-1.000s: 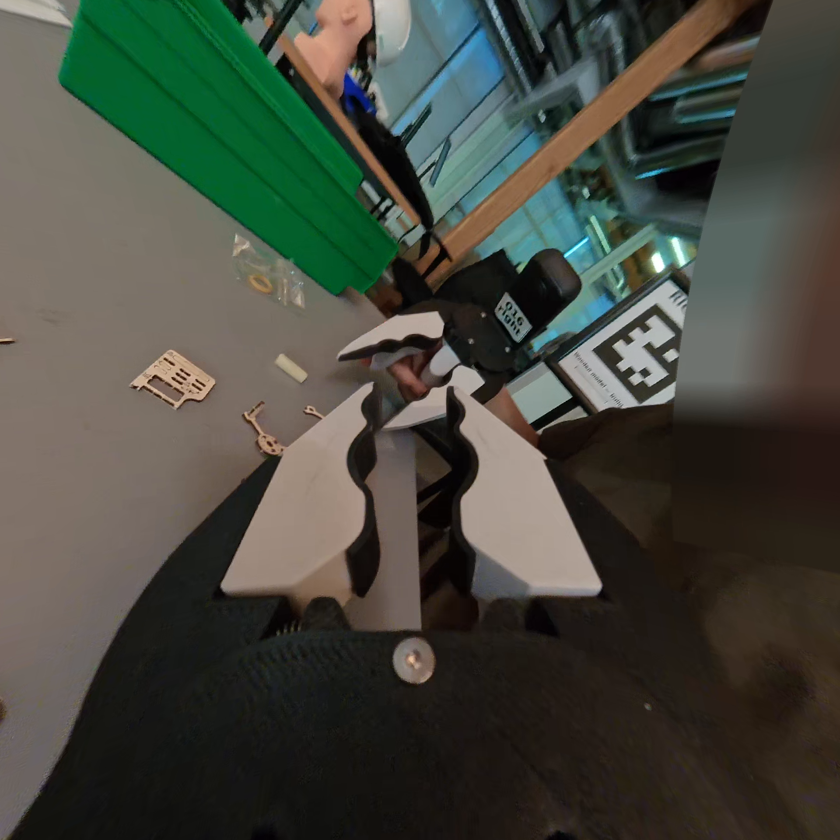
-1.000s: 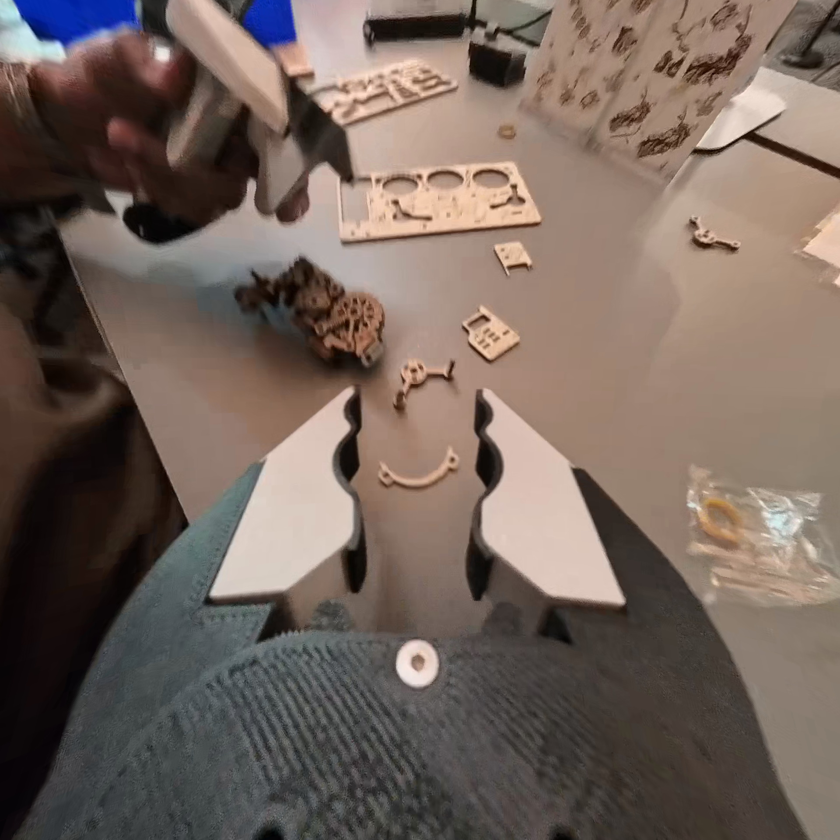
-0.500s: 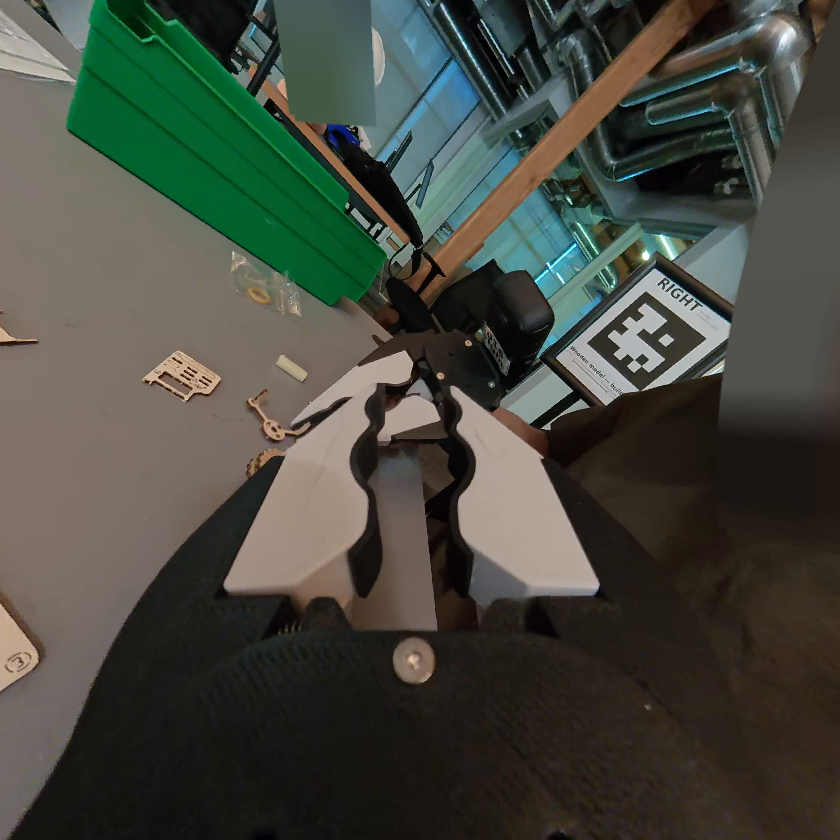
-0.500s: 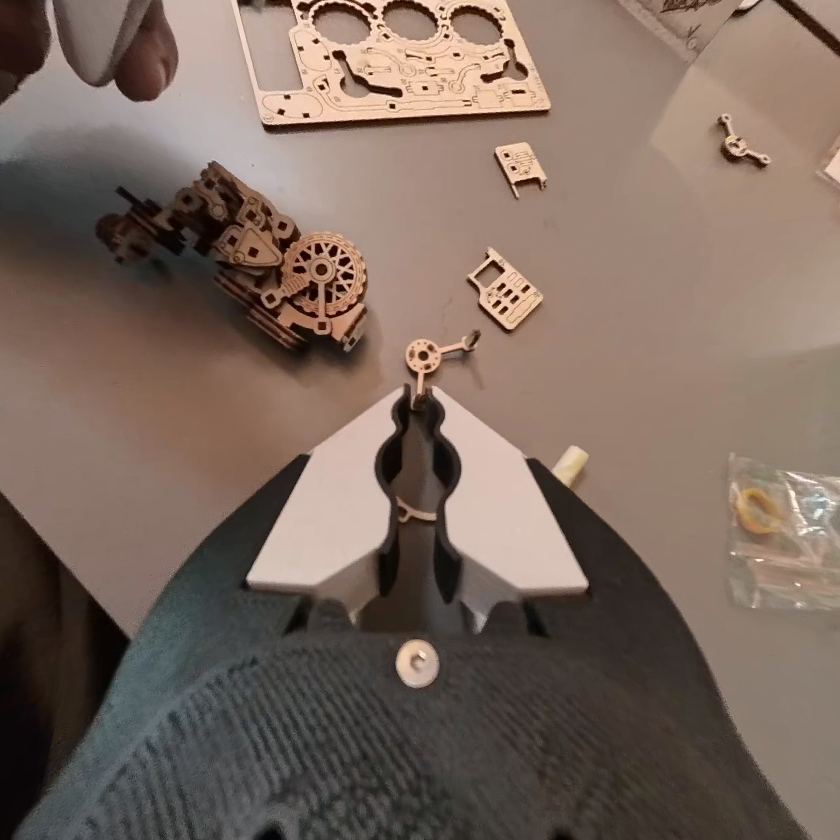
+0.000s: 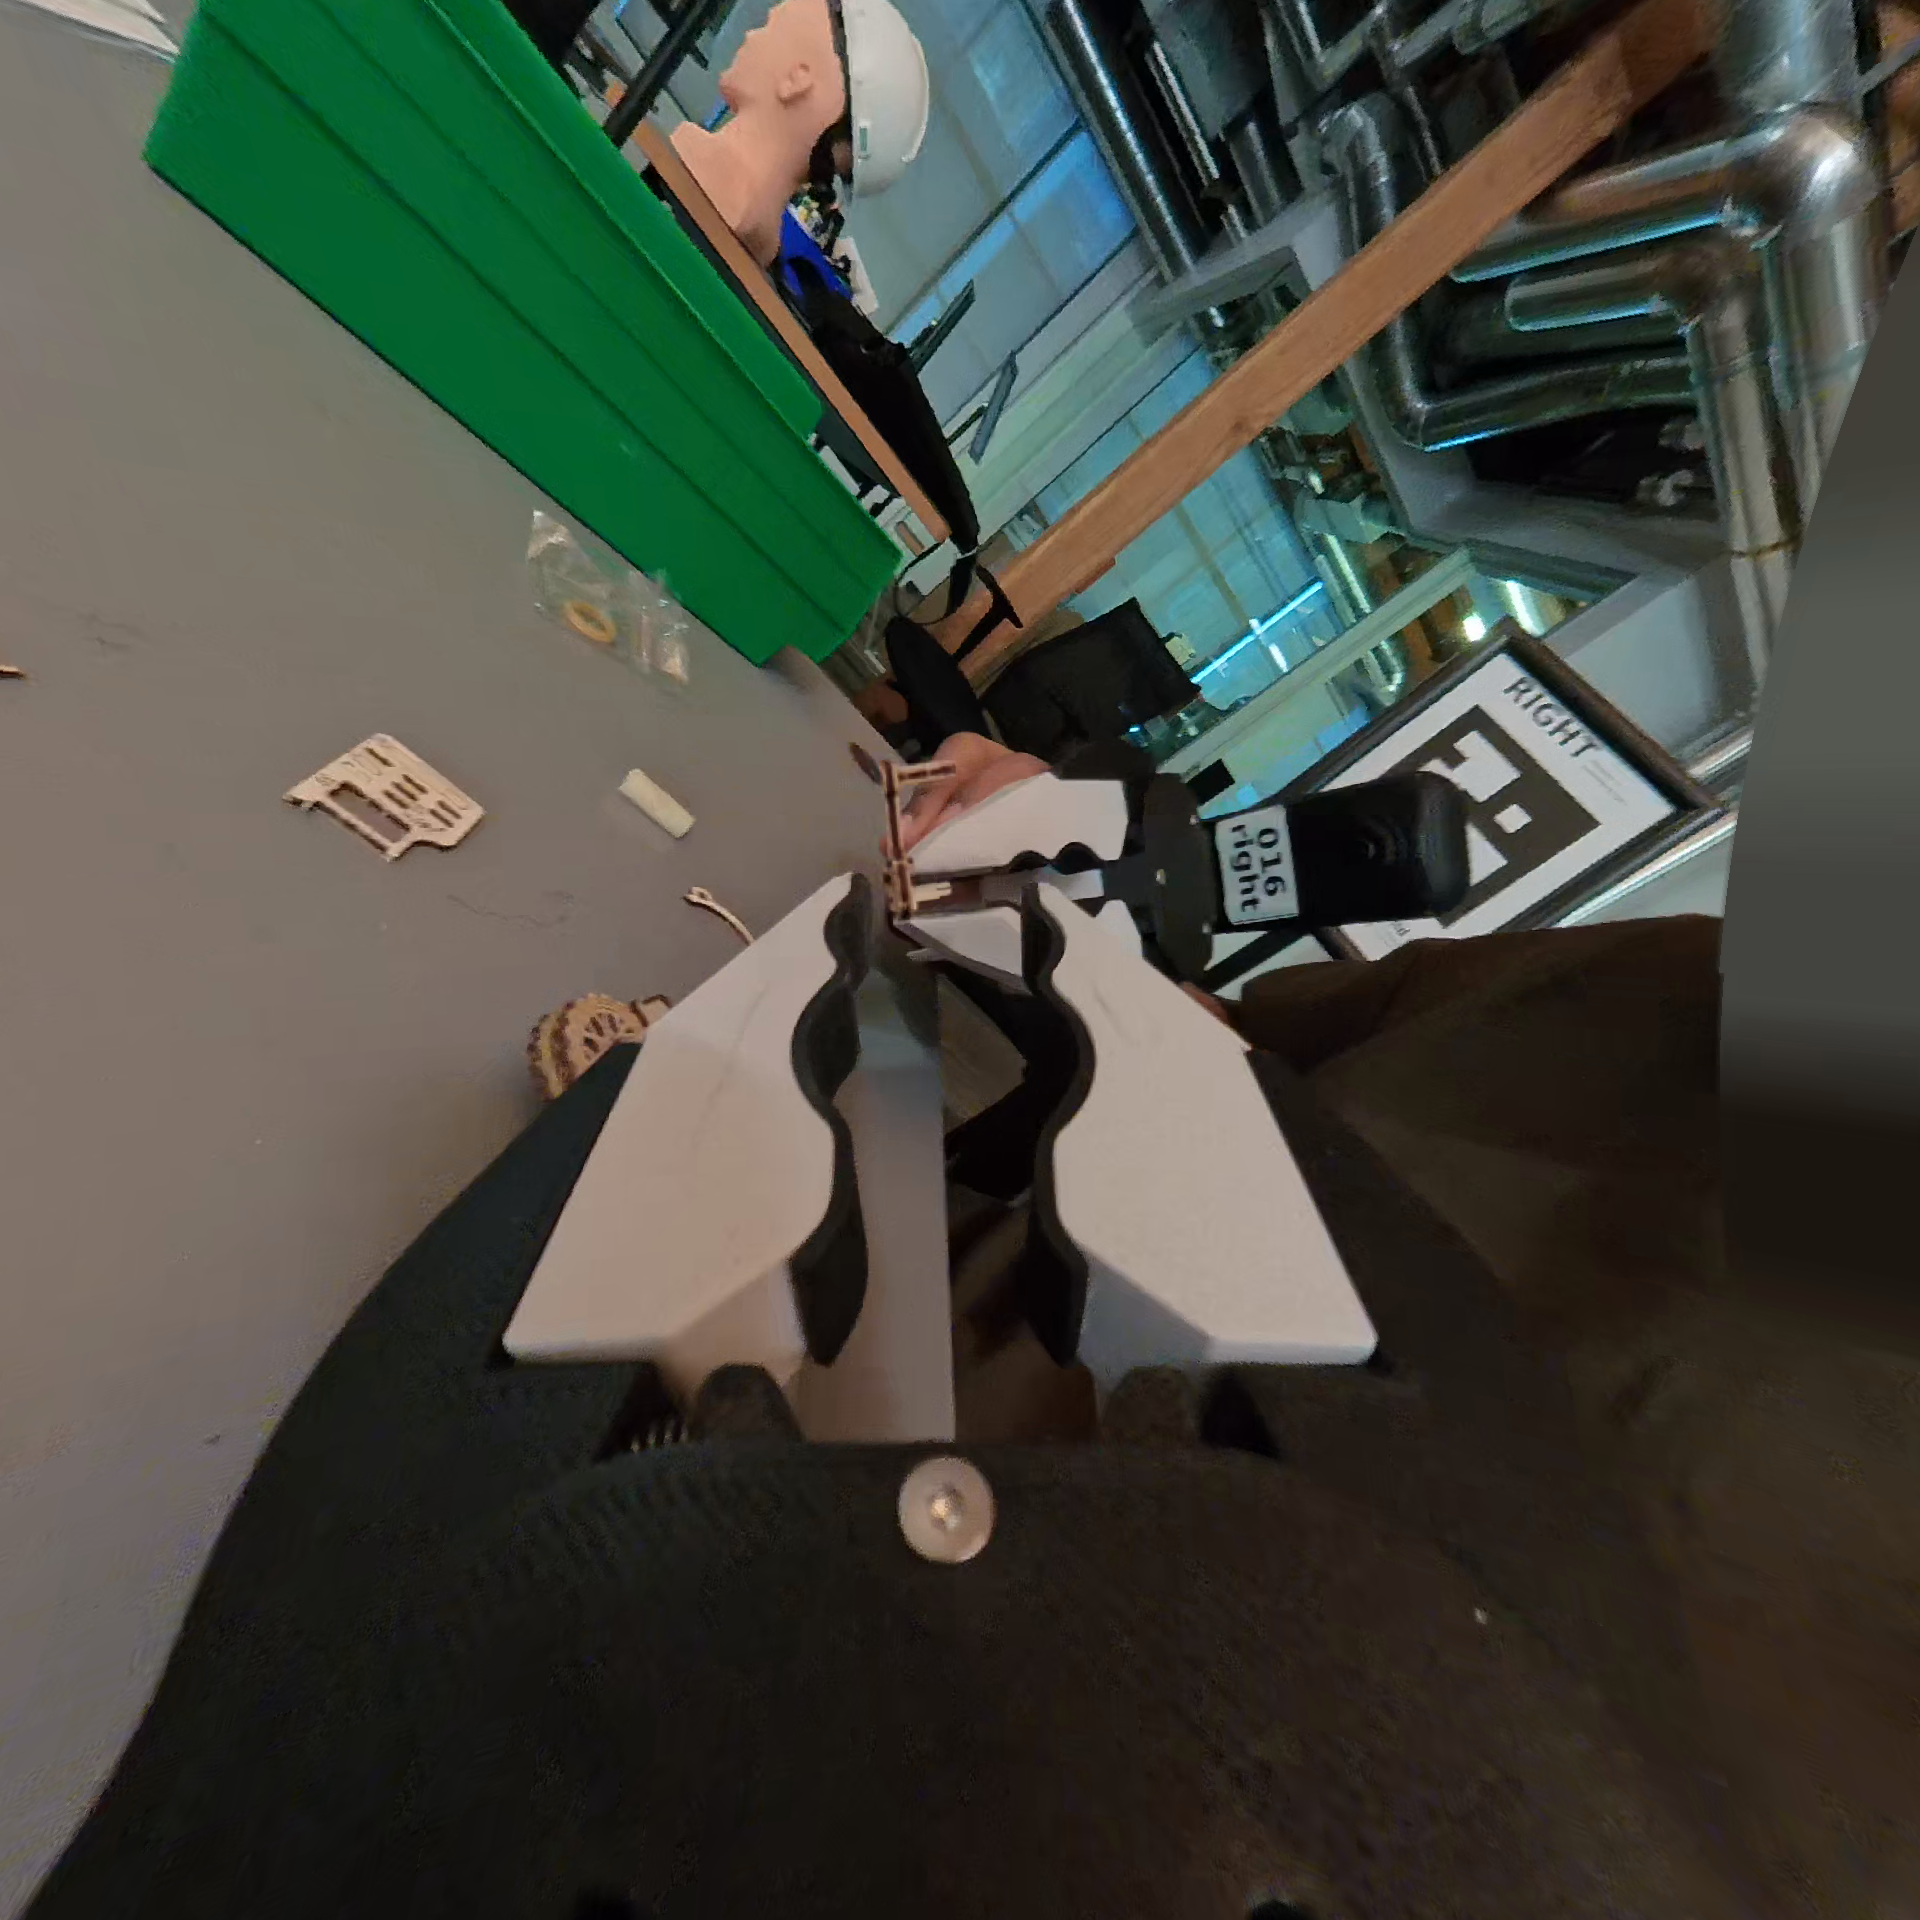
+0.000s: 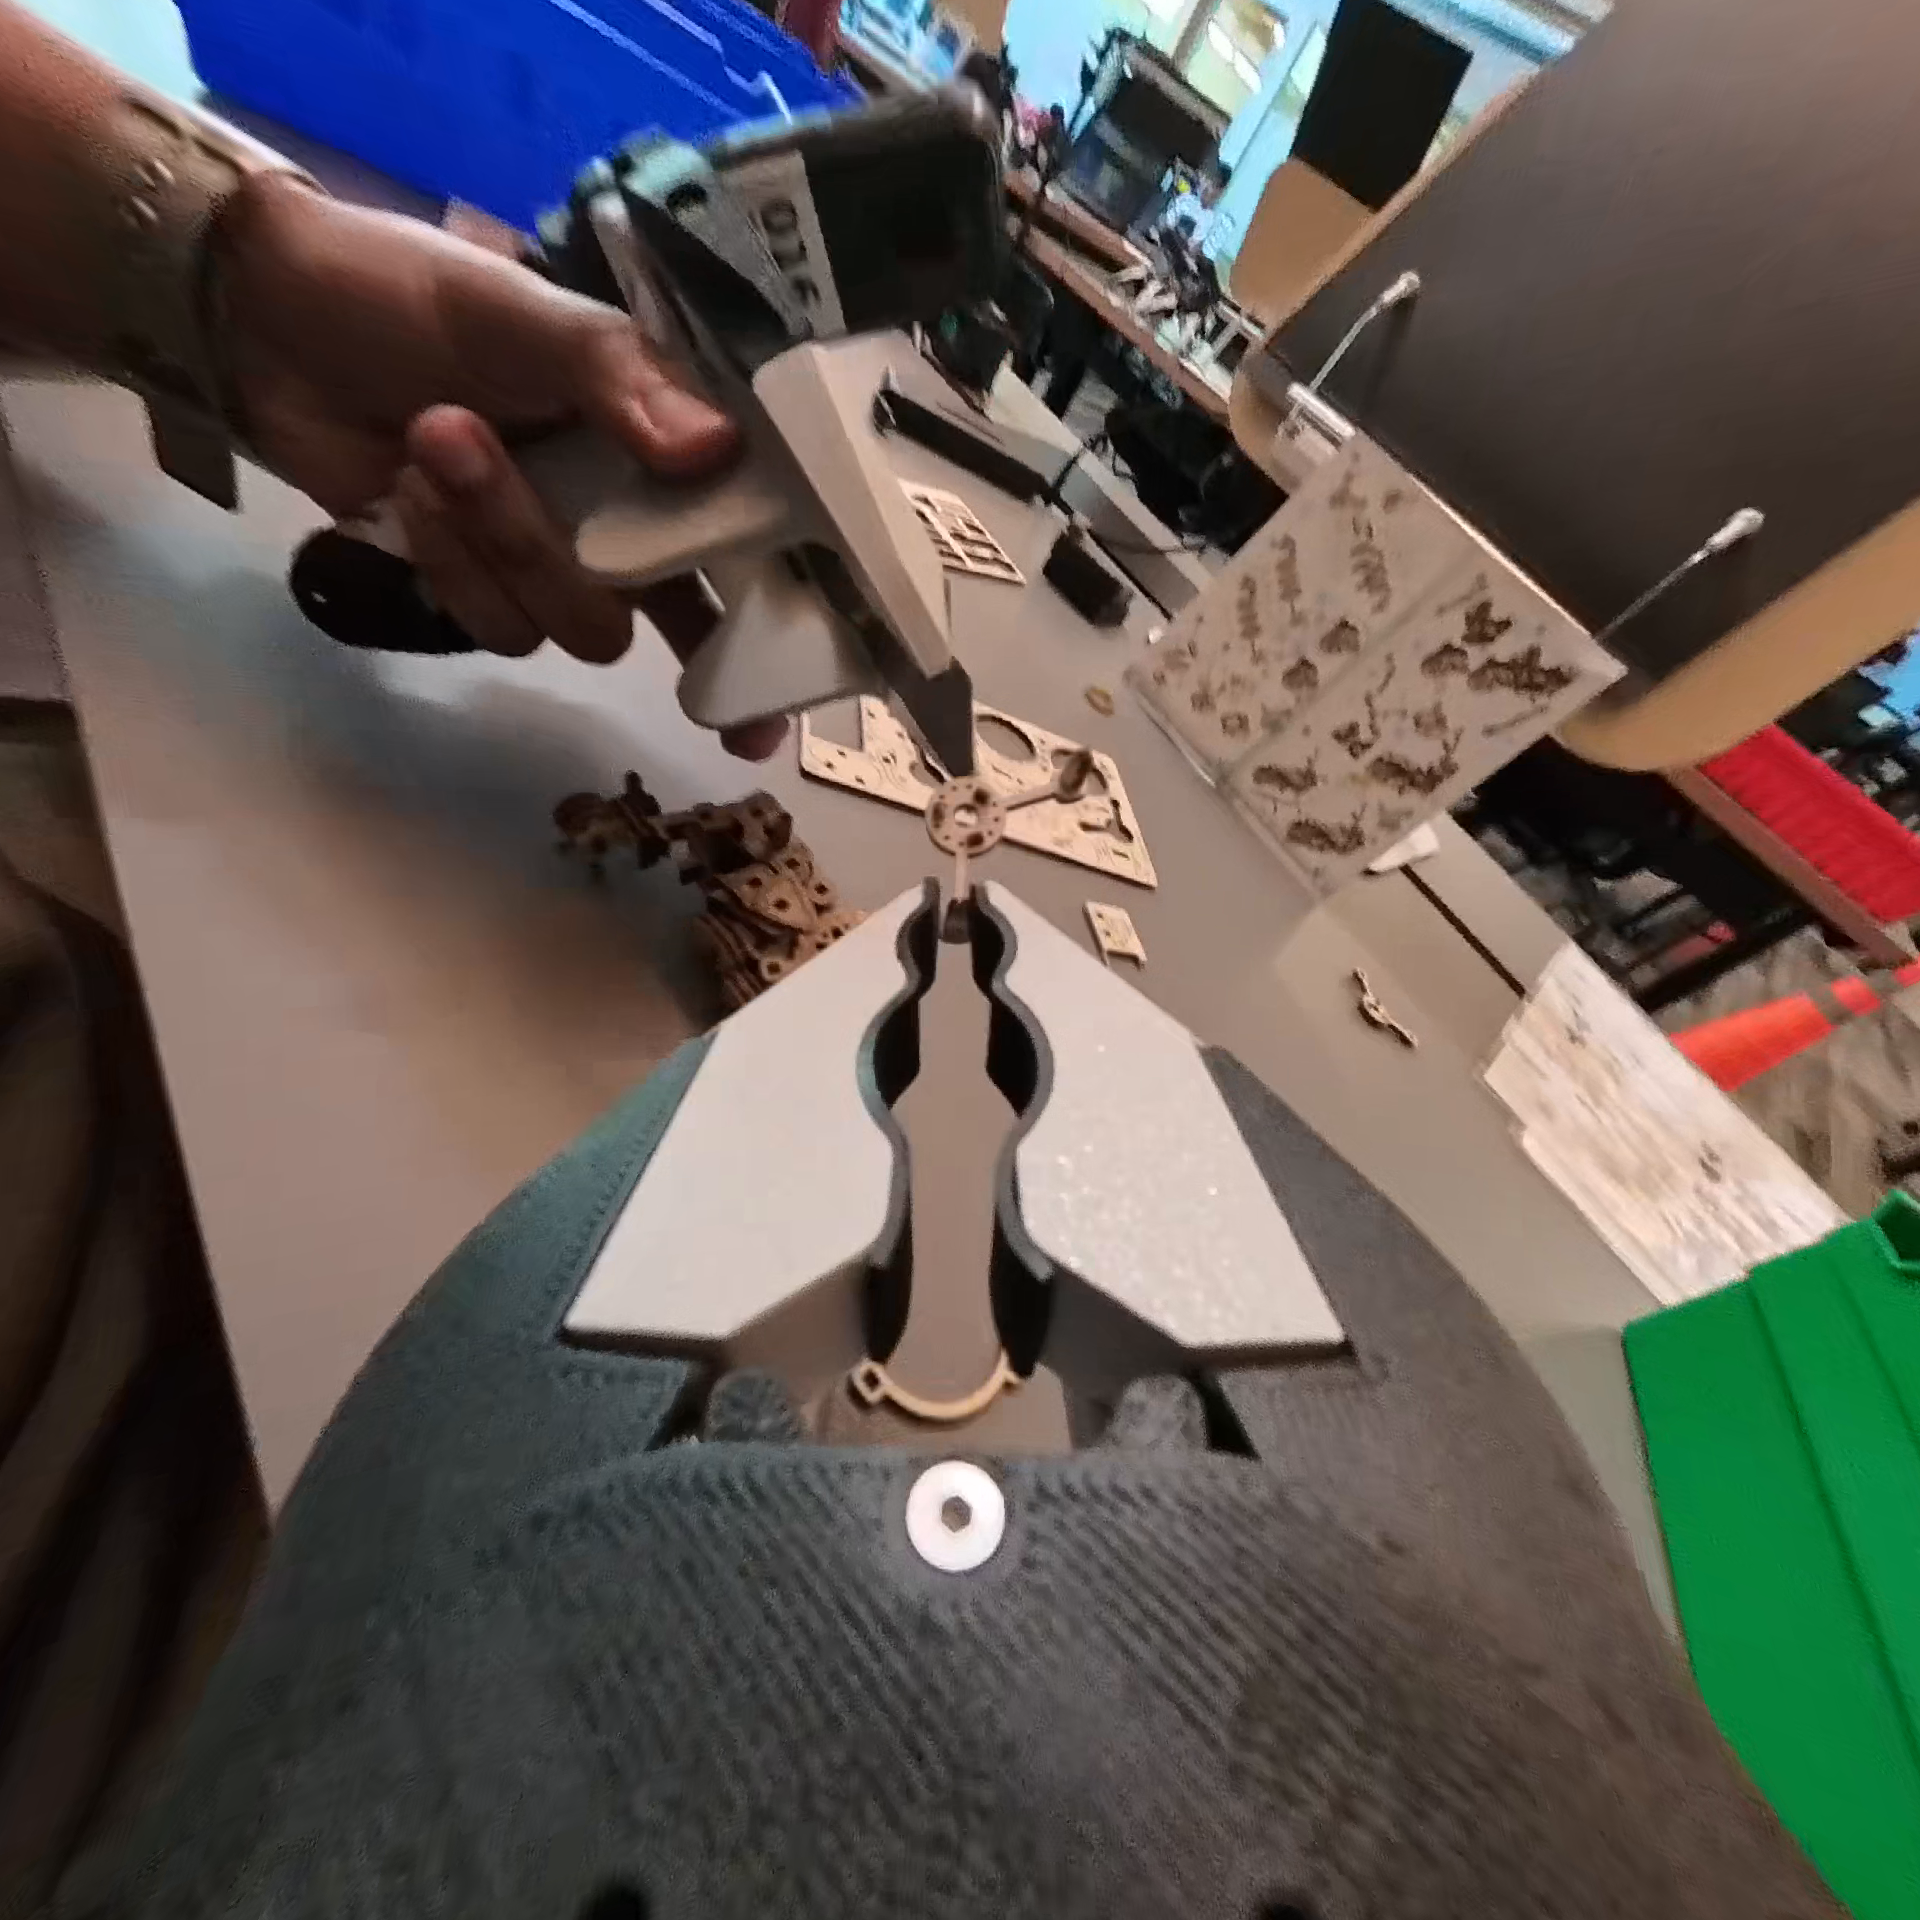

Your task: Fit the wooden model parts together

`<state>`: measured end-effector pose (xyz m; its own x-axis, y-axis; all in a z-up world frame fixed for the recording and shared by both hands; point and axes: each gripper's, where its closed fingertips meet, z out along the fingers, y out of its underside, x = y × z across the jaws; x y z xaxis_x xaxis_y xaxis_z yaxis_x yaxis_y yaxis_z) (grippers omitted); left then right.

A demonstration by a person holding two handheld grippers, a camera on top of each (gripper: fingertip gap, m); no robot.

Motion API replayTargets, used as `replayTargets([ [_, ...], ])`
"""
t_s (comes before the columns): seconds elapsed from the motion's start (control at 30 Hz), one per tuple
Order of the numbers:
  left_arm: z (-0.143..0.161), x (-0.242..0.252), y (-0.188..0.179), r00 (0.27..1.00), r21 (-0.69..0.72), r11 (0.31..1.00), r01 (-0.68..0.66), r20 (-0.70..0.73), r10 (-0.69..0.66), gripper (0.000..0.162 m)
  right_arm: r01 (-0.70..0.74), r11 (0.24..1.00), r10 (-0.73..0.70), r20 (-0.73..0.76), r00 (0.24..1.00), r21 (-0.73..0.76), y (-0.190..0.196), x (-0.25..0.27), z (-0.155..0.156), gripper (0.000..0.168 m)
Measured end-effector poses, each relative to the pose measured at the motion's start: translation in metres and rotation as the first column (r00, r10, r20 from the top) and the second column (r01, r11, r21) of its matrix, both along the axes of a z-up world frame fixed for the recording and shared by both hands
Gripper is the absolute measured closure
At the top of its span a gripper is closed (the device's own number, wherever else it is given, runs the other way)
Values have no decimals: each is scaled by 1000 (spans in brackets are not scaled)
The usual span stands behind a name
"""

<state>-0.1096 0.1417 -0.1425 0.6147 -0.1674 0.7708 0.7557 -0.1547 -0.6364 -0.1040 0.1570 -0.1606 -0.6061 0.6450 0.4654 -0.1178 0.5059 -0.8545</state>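
My right gripper [image 6: 956,914] is shut on the stem of a small wooden part with a round disc and arms [image 6: 966,816], held above the grey table [image 6: 395,935]. The part also shows in the left wrist view [image 5: 902,831]. My left gripper [image 5: 948,909] is open, its tips right at that part; in the right wrist view it [image 6: 940,727] comes in from the upper left and points down at the disc. A partly built wooden model [image 6: 727,862] lies on the table beyond. A curved wooden piece [image 6: 935,1397] shows at the base of my right fingers.
Laser-cut wooden sheets [image 6: 1049,831] and loose small parts [image 6: 1117,930] lie past the model. An upright printed sheet [image 6: 1371,665] stands at the right. A green bin [image 5: 520,291], a plastic bag [image 5: 603,613], a flat wooden part [image 5: 384,795] and a white peg [image 5: 657,802] are on the table. My two grippers' fingertips are within a few centimetres of each other.
My right gripper closed on the small disc part on the table and lifted it. My left gripper moved in until its tips met the raised part.
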Motion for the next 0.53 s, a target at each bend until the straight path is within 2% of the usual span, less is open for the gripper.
replayTargets([
  [0.07, 7, 5, -1, 998, 47, 998, 36, 49, -38, 137, -43, 996, 44, 9, 999, -80, -6, 5, 8, 164],
  [0.13, 20, 10, -5, 989, 139, 986, 87, 110, -102, 136, -86, 969, 99, 46, 994, -231, -10, 11, 20, 164],
  [0.2, 33, 14, -10, 975, 232, 965, 125, 150, -162, 134, -126, 909, 175, 90, 980, -398, -13, 16, 33, 164],
  [0.27, 37, 17, -13, 973, 265, 954, 142, 139, -184, 133, -151, 847, 241, 114, 964, -510, -16, 20, 43, 164],
  [0.4, 42, 26, -13, 982, 286, 944, 164, 41, -183, 133, -193, 767, 333, 121, 935, -612, -25, 29, 53, 165],
  [0.53, 53, 34, -17, 981, 353, 918, 177, 13, -194, 137, -209, 709, 379, 114, 918, -674, -32, 33, 61, 165],
])
